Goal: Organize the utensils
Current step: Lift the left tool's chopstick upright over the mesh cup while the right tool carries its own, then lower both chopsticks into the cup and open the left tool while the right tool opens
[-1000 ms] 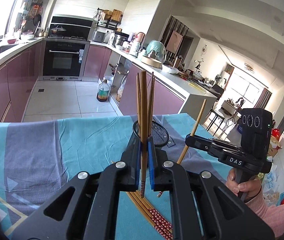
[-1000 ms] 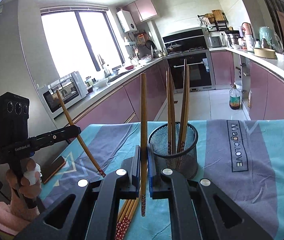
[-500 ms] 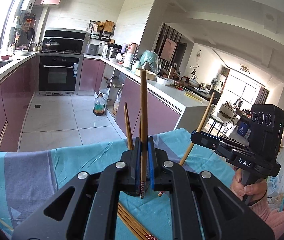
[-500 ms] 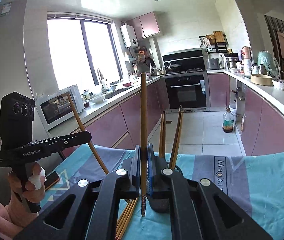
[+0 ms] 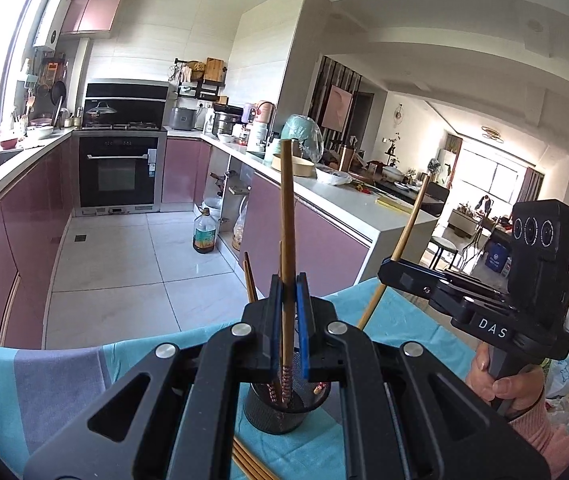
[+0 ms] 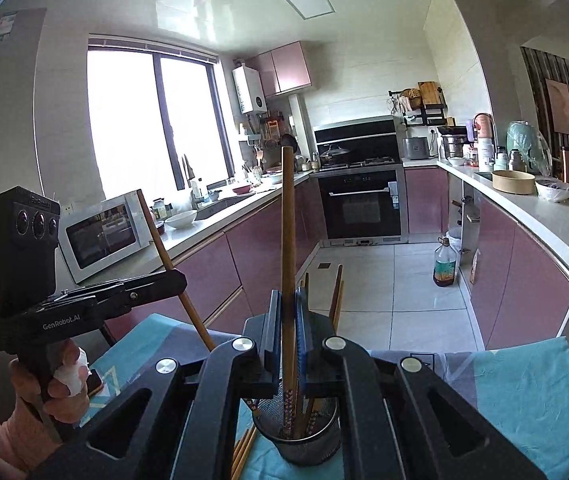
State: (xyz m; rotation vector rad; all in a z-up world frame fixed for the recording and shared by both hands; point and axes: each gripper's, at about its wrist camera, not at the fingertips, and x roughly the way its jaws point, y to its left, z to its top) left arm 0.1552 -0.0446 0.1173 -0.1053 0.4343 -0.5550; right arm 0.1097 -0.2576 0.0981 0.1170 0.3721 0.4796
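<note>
My left gripper (image 5: 287,312) is shut on an upright wooden chopstick (image 5: 286,216); its patterned lower end hangs inside the black mesh holder (image 5: 280,412). My right gripper (image 6: 287,320) is shut on another upright chopstick (image 6: 287,232), its lower end also inside the mesh holder (image 6: 304,440). Other chopsticks (image 6: 337,292) stand in the holder. The right gripper shows in the left wrist view (image 5: 398,276), and the left gripper shows in the right wrist view (image 6: 172,280), each with its chopstick slanted.
Loose chopsticks (image 5: 248,462) lie on the teal and grey tablecloth (image 5: 56,376) in front of the holder; they also show in the right wrist view (image 6: 242,450). A dark phone-like object (image 6: 94,382) lies at the cloth's left edge. Kitchen counters (image 6: 544,216) lie beyond.
Both grippers have moved over the mesh holder and come down, so both held chopsticks' lower ends now sit inside it. Both views tilted upward.
</note>
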